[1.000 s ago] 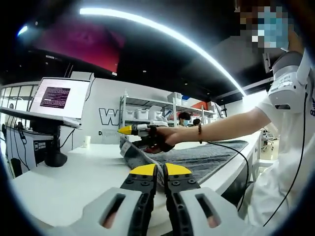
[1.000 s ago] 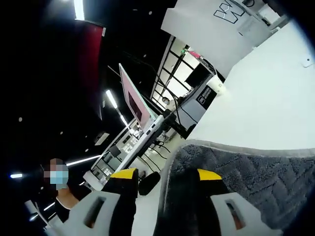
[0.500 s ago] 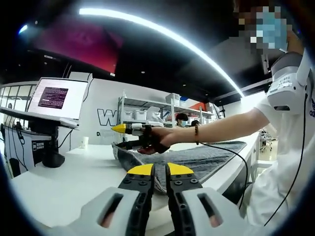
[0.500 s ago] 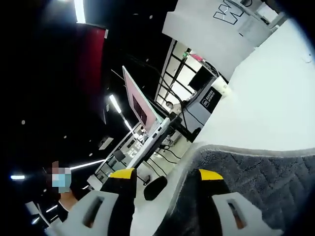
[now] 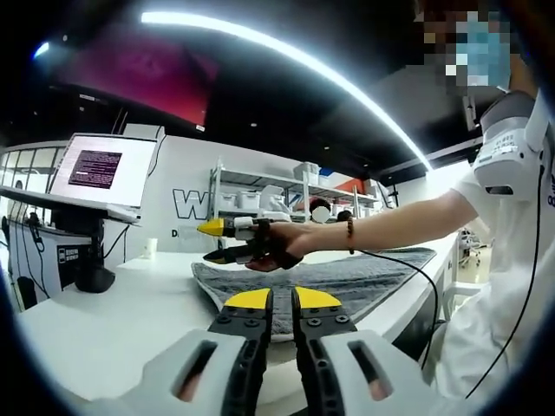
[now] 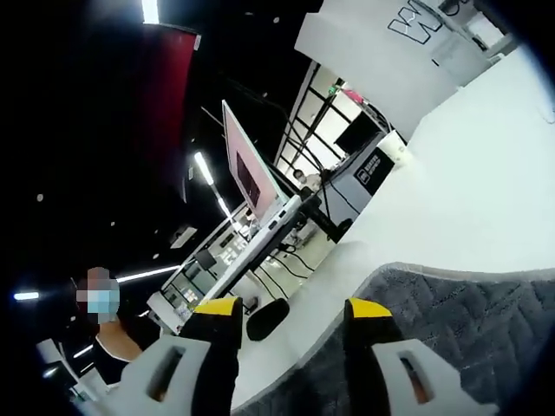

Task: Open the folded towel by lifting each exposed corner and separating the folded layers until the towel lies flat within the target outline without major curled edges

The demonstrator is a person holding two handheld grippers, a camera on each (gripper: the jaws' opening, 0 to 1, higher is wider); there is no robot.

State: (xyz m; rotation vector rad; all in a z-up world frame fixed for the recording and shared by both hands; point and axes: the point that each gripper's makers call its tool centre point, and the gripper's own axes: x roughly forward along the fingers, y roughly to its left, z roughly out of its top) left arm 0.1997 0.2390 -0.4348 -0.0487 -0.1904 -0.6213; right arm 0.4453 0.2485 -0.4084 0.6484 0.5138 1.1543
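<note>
In the left gripper view, the grey towel [image 5: 347, 279] is seen spread on the white counter [image 5: 113, 321], its long axis running away to the right; the left gripper [image 5: 282, 300] is held closed and empty at the near edge, while the right gripper [image 5: 227, 241] hovers parted at the far corner, nearer to it. In the right gripper view, the right gripper [image 6: 293, 309] is seen wide open, the towel [image 6: 451, 312] lying just beneath with nothing visibly held.

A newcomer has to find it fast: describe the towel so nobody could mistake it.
Start at the long white table in the left gripper view. On its right part lies the grey towel, with a woven chevron texture and a paler hem, its far corner under the right gripper. It is the only cloth there; the monitor and small white cup stand further left.
</note>
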